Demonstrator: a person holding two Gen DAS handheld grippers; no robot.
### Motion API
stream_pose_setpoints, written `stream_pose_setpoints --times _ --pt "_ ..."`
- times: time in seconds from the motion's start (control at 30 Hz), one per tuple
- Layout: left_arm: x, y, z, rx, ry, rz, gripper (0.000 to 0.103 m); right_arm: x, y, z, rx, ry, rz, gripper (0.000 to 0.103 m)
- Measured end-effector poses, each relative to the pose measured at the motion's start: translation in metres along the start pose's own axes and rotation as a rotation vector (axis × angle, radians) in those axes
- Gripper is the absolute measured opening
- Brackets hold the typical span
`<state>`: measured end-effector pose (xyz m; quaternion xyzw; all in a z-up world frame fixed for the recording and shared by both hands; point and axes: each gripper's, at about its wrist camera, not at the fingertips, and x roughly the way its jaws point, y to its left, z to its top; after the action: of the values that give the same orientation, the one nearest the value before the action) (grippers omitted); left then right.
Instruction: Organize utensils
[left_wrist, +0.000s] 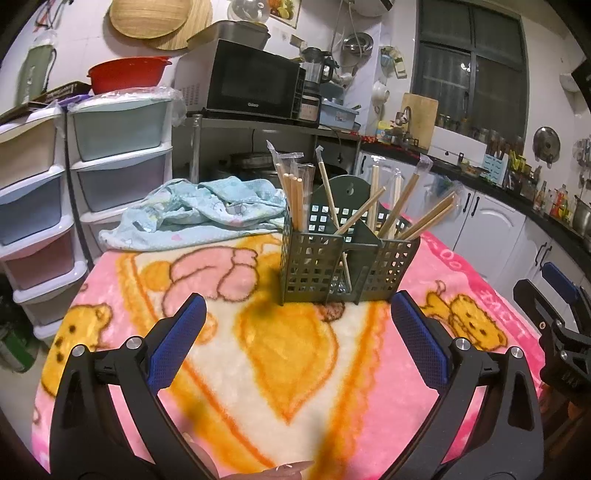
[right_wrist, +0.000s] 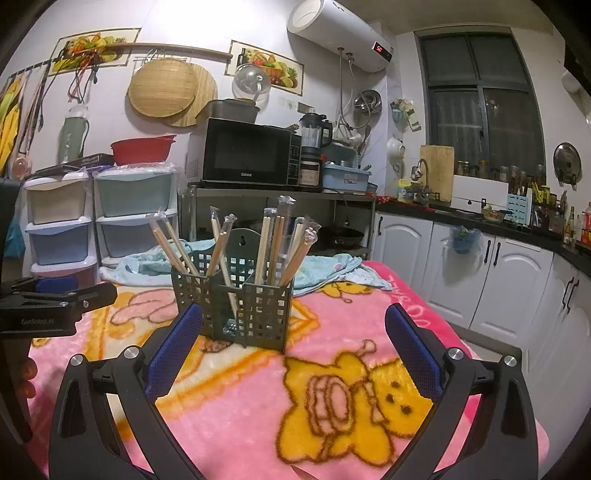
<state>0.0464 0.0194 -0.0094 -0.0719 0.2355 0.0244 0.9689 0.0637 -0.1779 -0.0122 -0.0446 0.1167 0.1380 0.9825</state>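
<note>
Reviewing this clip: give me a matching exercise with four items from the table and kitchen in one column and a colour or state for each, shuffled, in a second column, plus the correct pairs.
Column 1:
1. utensil holder
2. chopsticks
3. towel
4. left gripper

Column 2:
A. light blue, crumpled on the blanket
B. open, holding nothing
C. dark green, perforated, standing upright
D. standing in the holder's compartments, some in clear wrappers

Pairs: 1-C, 2-D, 3-A, 4-B
</note>
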Motion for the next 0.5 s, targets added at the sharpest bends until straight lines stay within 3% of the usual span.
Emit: stream_pose_setpoints --times 0.5 --pt "-0.0002 0.0003 0.0005 0.0 0.0 -0.002 0.092 -0.0004 -0.0004 0.0 -0.002 0.0 0.0 0.096"
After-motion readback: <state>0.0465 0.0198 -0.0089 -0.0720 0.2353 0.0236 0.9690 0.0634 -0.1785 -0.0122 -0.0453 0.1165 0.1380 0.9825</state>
